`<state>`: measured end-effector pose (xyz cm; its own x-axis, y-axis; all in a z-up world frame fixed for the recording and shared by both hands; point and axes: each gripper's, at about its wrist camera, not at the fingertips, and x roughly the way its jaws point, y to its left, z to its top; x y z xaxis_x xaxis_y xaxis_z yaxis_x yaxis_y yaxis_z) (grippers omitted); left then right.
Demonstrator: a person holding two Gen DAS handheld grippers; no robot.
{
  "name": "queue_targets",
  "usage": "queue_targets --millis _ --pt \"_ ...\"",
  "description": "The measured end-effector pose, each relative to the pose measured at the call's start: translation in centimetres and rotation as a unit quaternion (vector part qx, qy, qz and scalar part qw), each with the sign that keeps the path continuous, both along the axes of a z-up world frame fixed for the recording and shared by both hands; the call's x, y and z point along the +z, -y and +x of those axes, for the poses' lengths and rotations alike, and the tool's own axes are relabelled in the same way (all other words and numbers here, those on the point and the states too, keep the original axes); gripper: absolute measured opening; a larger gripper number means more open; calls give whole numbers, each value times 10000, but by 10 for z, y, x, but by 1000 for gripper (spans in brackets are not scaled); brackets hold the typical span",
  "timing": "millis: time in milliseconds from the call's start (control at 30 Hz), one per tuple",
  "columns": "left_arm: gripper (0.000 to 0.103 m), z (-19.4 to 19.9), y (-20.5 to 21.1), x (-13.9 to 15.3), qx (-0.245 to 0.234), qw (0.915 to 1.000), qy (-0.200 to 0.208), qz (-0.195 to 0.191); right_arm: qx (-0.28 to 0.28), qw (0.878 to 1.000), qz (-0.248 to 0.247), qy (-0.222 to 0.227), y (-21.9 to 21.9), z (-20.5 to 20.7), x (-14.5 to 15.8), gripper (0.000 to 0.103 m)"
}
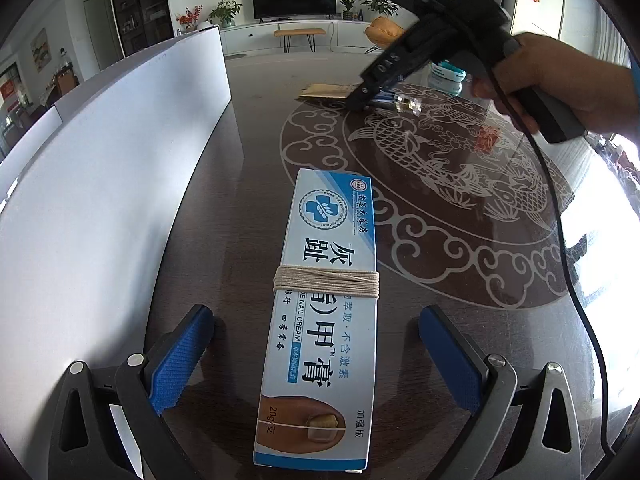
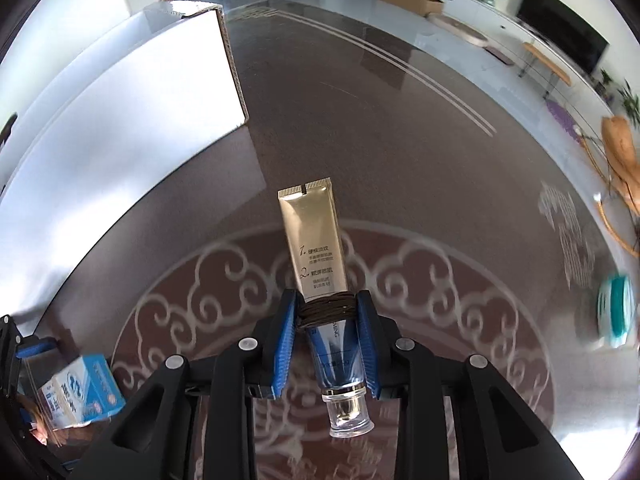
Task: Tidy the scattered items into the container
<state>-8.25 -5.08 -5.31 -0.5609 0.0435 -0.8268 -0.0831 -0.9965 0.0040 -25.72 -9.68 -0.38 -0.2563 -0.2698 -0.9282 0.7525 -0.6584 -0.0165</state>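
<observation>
A person's right claw (image 2: 326,332) is clamped on a gold-and-blue tube (image 2: 316,248) at centre frame of the right wrist view, its blue pads (image 2: 285,344) pressing the tube's sides beside a band of dark cord (image 2: 326,307) wound round it. The tube's crimped gold end points up the frame and its clear cap (image 2: 347,414) lies toward the bottom, between the claw's arms. No earlier picture is at hand to show the closing itself.

In the left wrist view, the left claw (image 1: 316,360) stands apart at the bottom of the frame, its blue pads (image 1: 180,360) either side of a blue-and-white nail cream box (image 1: 324,320) without touching it. The box lies flat on the dark worktop (image 1: 224,240), lengthwise up the frame, with pale string (image 1: 326,288) wrapped round its middle. The same box appears blurred at lower left of the right wrist view.

The white container (image 1: 100,184) fills the left side of the left wrist view, its wall standing on the worktop; it also occupies the upper left of the right wrist view. At upper right of the left wrist view a hand (image 1: 560,76) holds the right claw over the tube, near a round fish motif (image 1: 440,160) set in the worktop. A round teal-and-white object (image 2: 616,310) shows blurred at the right edge of the right wrist view.
</observation>
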Motion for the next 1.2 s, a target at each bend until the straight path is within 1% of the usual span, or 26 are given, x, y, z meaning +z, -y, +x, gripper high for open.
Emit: queue_targets --millis 67,133,233,300,367,467,500,567,600,633,667,700,733,833,967,1033,1200 --pt "103 0 0 0 -14 10000 1 12 -266 9996 -133 -19 -23 21 -1 30" --pt "103 0 -1 0 -33 10000 1 4 -483 9985 -251 -106 -53 56 -4 30" --pt "103 -2 -2 1 -34 10000 2 2 -837 9943 -636 -160 -106 120 -5 30" --pt "103 -2 -2 1 -36 10000 2 2 -1108 9906 -727 -334 -139 169 -7 30" --pt "103 -2 -2 1 -36 10000 1 1 -1441 9851 -776 -522 -168 206 -9 31" --pt "103 -2 -2 1 -36 10000 1 3 -1956 9728 -1064 -644 -198 244 -10 31" --pt "103 -2 -2 1 -39 10000 1 5 -2026 9706 -1107 -689 -201 252 -12 31" --pt "103 -2 -2 1 -42 10000 1 5 -2041 9699 -1057 -807 -203 253 -4 32" --pt "103 -3 -2 1 -41 10000 0 5 -2016 9701 -1049 -850 -206 257 -5 38" --pt "103 -2 -2 1 -41 10000 0 7 -1967 9708 -1069 -868 -204 259 -5 49" --pt "103 -2 -1 0 -40 10000 0 9 -1920 9713 -1087 -892 -202 261 -6 54" --pt "103 -3 -1 0 -39 10000 0 11 -1873 9719 -1082 -929 -200 262 -7 62" --pt "103 -3 -1 0 -39 10000 0 11 -1823 9727 -1051 -974 -197 262 -9 67" --pt "103 -3 -2 -1 -41 10000 -2 9 -1708 9755 -892 -1063 -189 265 -10 73" --pt "103 -2 -2 -1 -42 10000 -1 15 -1647 9768 -903 -1027 -188 264 -12 77" --pt "103 -3 -2 -1 -41 10000 -1 17 -1613 9777 -904 -993 -188 263 -13 83" --pt "103 -3 -1 -1 -44 10000 -3 15 -1586 9783 -911 -969 -187 263 -13 84"
